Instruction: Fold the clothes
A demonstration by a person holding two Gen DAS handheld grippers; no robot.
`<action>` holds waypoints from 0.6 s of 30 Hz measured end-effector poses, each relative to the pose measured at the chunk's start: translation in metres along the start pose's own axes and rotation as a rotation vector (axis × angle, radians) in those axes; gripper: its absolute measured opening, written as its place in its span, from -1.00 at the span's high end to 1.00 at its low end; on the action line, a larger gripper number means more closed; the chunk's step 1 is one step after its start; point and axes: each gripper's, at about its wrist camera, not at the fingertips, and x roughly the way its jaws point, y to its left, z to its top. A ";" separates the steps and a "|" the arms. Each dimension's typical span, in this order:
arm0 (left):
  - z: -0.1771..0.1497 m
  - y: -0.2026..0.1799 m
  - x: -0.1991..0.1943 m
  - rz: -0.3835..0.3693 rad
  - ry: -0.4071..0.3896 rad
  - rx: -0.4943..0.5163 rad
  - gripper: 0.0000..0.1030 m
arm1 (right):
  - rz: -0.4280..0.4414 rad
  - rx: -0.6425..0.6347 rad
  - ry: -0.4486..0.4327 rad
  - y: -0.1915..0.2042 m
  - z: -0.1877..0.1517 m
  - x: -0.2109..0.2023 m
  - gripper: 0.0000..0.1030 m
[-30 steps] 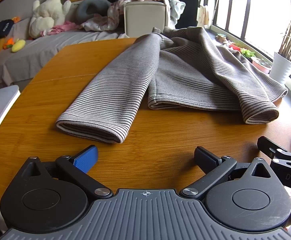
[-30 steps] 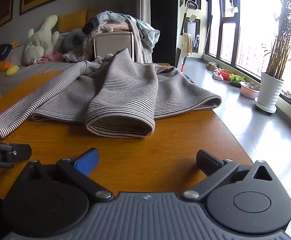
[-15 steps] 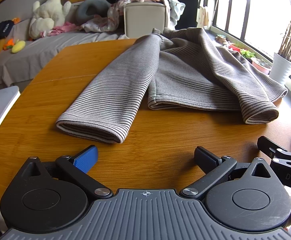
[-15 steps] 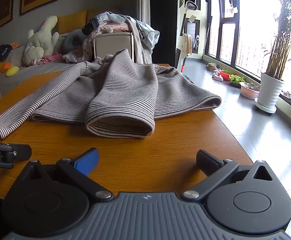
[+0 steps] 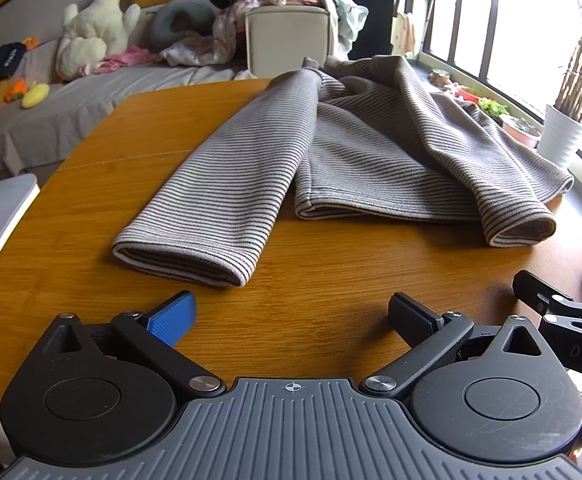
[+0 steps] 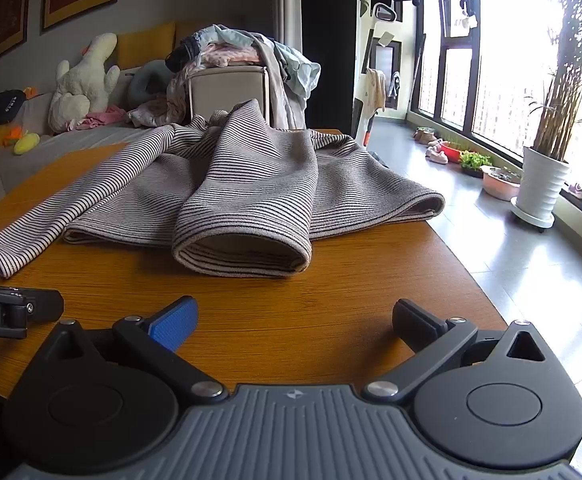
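A striped grey sweater [image 5: 391,152] lies spread on a wooden tabletop [image 5: 311,312], its hem facing both cameras. The left sleeve [image 5: 227,192] stretches flat toward the left gripper [image 5: 291,314], its cuff near the tabletop's front edge. The right sleeve [image 6: 251,200] lies draped over the body of the sweater, and its cuff stands open like a tube straight ahead of the right gripper [image 6: 295,318].

Both grippers hover low over the bare wood, just short of the cuffs. The jaws of each stand wide apart and hold nothing. Each gripper shows at the edge of the other's view.

The sweater looks like a soft, fairly thick knit: light, limp and not slippery. It will likely sag and bunch when lifted, so a single layer pinched alone may drag the rest. The doubled, stitched cuffs look like the firmest places to grip. The hem corners or the shoulder seams would also serve for folding the body. The far end of the sweater is bunched around the collar, so that part is hard to read.

Behind the tabletop stand a box piled with clothes [image 5: 287,40] and a sofa with a plush duck [image 5: 95,24].

Compared with the pictures from a second ago, nothing appears changed: the sweater lies the same and both grippers sit in the same places, equally open.
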 end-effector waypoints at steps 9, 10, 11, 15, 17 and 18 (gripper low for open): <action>0.004 0.000 0.001 -0.015 0.024 0.014 -1.00 | 0.060 0.019 0.011 -0.014 0.017 -0.001 -1.00; 0.009 0.001 -0.001 -0.041 0.016 0.014 -1.00 | 0.067 0.023 0.013 -0.017 0.020 -0.001 -1.00; 0.014 0.002 -0.004 -0.068 0.007 0.014 -1.00 | 0.075 0.028 0.014 -0.019 0.023 -0.001 -1.00; 0.044 0.001 -0.009 -0.150 -0.074 0.028 -1.00 | 0.072 0.020 -0.008 -0.027 0.046 0.010 -1.00; 0.063 0.000 -0.001 -0.207 -0.091 0.010 -1.00 | 0.055 -0.004 -0.039 -0.030 0.066 0.024 -1.00; 0.072 -0.001 0.007 -0.236 -0.091 -0.002 -1.00 | 0.047 -0.019 -0.053 -0.030 0.077 0.033 -1.00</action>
